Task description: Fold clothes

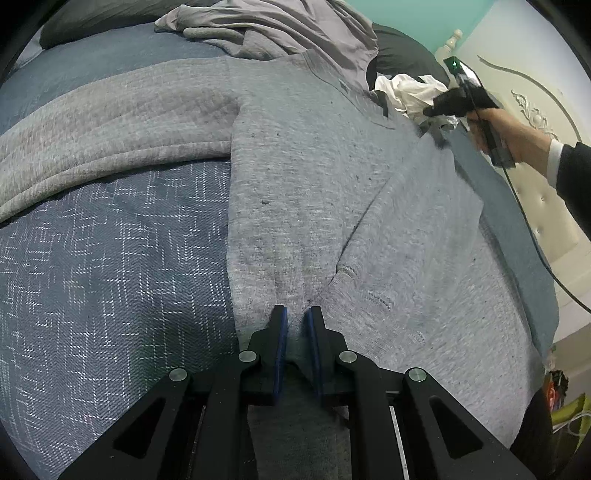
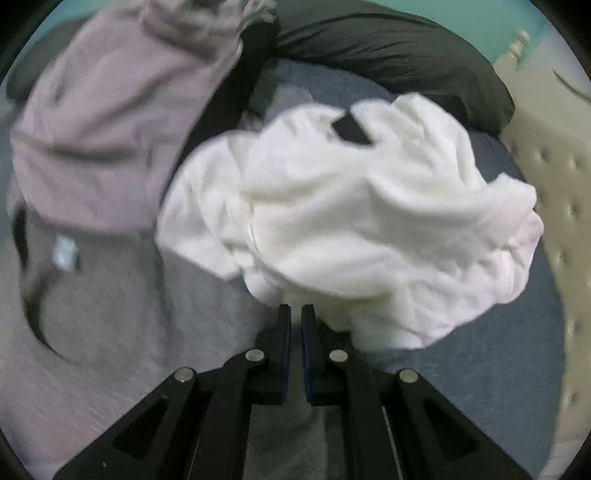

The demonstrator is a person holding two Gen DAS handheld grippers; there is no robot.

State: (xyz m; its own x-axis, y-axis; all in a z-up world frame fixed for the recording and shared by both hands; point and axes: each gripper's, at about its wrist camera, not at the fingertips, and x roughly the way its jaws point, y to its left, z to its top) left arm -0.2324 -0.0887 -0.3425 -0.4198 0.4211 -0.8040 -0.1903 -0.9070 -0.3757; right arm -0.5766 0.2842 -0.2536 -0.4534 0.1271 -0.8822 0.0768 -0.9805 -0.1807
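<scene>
A grey sweatshirt (image 1: 314, 184) lies flat on the bed, one sleeve folded across its front. At its near hem my left gripper (image 1: 295, 317) is shut on a pinch of the grey cloth. My right gripper (image 1: 434, 118), held by a hand (image 1: 517, 133), hovers at the sweatshirt's far right shoulder. In the right wrist view the right gripper (image 2: 296, 314) is shut with no cloth showing between its pads. It is over the grey sweatshirt (image 2: 92, 314), just in front of a crumpled white garment (image 2: 351, 221). That view is blurred.
A lilac garment (image 1: 295, 29) is piled at the far end beside a dark pillow (image 2: 388, 55). A grey knit blanket (image 1: 110, 129) crosses the patterned blue bedcover (image 1: 110, 277) on the left. The padded cream headboard (image 2: 561, 221) bounds the right side.
</scene>
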